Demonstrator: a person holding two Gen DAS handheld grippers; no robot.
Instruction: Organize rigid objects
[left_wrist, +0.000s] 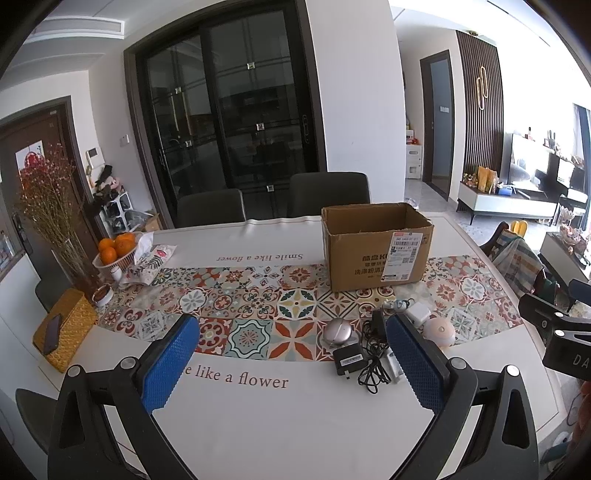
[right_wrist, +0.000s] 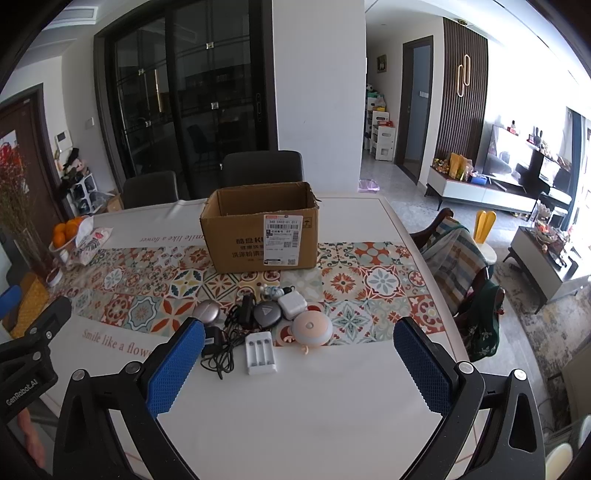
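Note:
An open cardboard box (left_wrist: 375, 245) (right_wrist: 260, 230) stands on the tiled runner of the table. In front of it lies a cluster: a silver round case (left_wrist: 336, 331) (right_wrist: 208, 312), a black charger with cable (left_wrist: 349, 360) (right_wrist: 218, 345), a white battery charger (right_wrist: 260, 352), a dark rounded device (right_wrist: 266, 314), a white cube adapter (left_wrist: 417, 313) (right_wrist: 291, 306) and a pink round gadget (left_wrist: 439, 330) (right_wrist: 313, 328). My left gripper (left_wrist: 293, 334) is open and empty, near side of the cluster. My right gripper (right_wrist: 299, 338) is open and empty, just short of the cluster.
A bowl of oranges (left_wrist: 114, 247), a tissue pack (left_wrist: 147, 260), a vase of dried flowers (left_wrist: 55, 221) and a yellow woven box with a phone (left_wrist: 64, 334) sit at the table's left. Chairs (left_wrist: 328, 192) stand behind the table and at its right (right_wrist: 458, 251).

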